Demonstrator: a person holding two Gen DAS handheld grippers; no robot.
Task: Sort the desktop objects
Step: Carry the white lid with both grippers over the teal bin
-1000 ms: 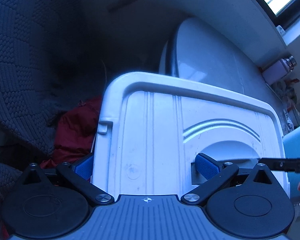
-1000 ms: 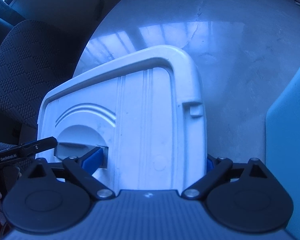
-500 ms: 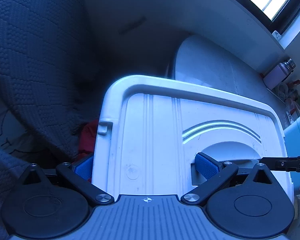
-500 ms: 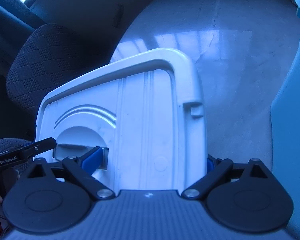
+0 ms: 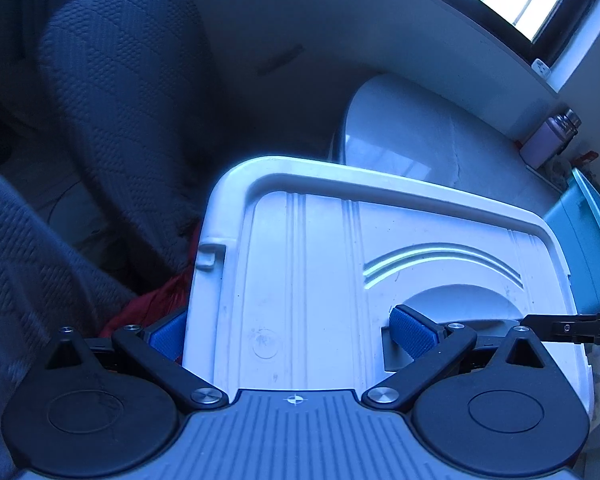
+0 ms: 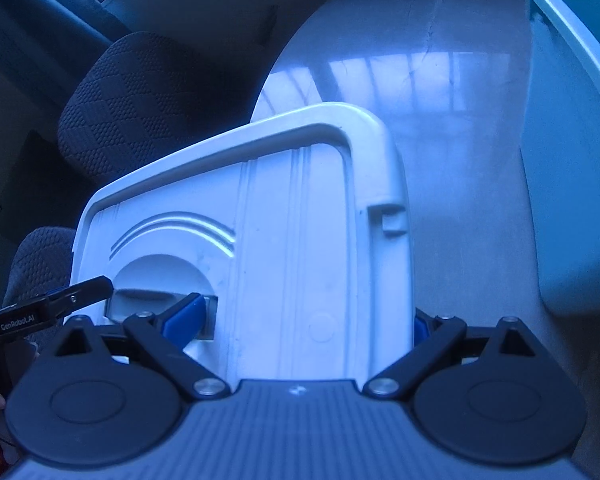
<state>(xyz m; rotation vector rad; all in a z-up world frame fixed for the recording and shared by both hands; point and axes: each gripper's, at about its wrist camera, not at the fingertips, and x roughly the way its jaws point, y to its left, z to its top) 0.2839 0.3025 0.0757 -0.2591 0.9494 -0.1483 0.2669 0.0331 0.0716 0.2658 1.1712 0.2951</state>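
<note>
A large white plastic lid [image 5: 312, 280] with a recessed handle fills both views; it also shows in the right wrist view [image 6: 284, 240]. My left gripper [image 5: 292, 340] is shut on its left half, one blue pad in the handle recess, the other on the lid's outer edge. My right gripper [image 6: 308, 320] is shut on its right half the same way. The lid is held in the air, tilted, above the pale round table [image 6: 460, 112]. Each gripper's finger shows at the edge of the other's view.
A teal plastic bin [image 6: 572, 160] stands on the table at the right, also in the left wrist view [image 5: 580, 240]. Dark woven chairs [image 5: 132, 92] and red cloth [image 5: 156, 304] lie left. A thermos [image 5: 556, 132] stands far back.
Both grippers have lifted the lid and tilted upward. The table and chairs sit lower and farther, and the teal bin has come into view at the right.
</note>
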